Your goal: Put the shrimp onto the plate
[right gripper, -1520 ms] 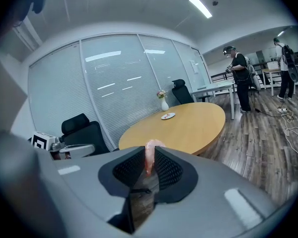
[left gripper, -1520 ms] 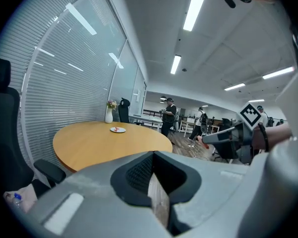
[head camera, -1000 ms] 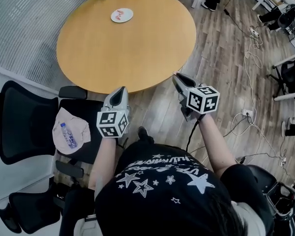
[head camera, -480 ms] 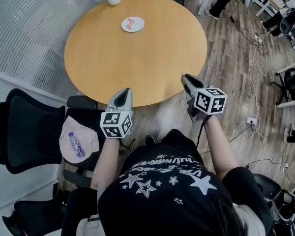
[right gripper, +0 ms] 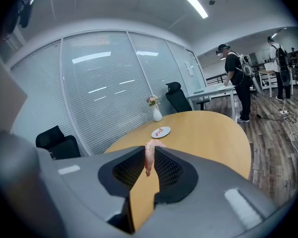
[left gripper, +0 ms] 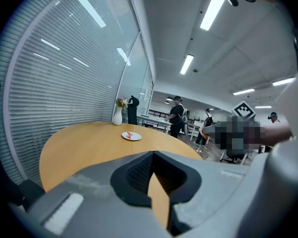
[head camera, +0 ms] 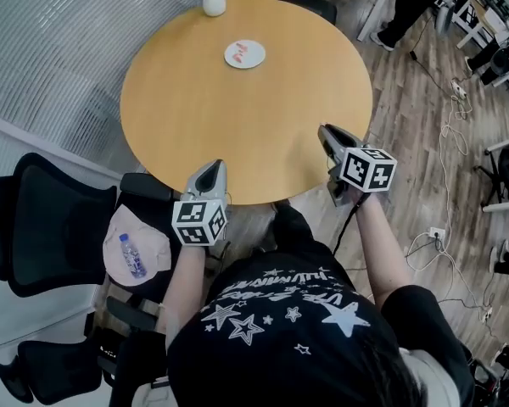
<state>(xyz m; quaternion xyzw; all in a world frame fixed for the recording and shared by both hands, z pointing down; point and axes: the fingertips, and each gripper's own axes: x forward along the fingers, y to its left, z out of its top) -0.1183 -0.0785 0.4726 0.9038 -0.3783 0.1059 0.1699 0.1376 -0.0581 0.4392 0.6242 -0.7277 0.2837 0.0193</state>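
A white plate (head camera: 244, 54) with some pink pieces on it lies at the far side of the round wooden table (head camera: 237, 117); it also shows small in the left gripper view (left gripper: 131, 136) and the right gripper view (right gripper: 160, 132). My right gripper (head camera: 324, 131) is over the table's near right edge, shut on a pale pink shrimp (right gripper: 149, 160) that hangs upright between its tips (right gripper: 149, 150). At the near left edge, my left gripper (head camera: 210, 166) has its jaws together (left gripper: 153, 153) with nothing between them.
A white vase (head camera: 213, 2) with flowers stands beyond the plate. Black office chairs (head camera: 42, 219) are at my left, one bearing a pink cloth and a water bottle (head camera: 130, 255). Cables (head camera: 445, 83) trail on the wood floor at right. People stand far behind (right gripper: 237, 78).
The person has stepped toward the table: both grippers, formerly short of its edge, now reach over its near rim, and the plate is nearer. The jaws hold as before.
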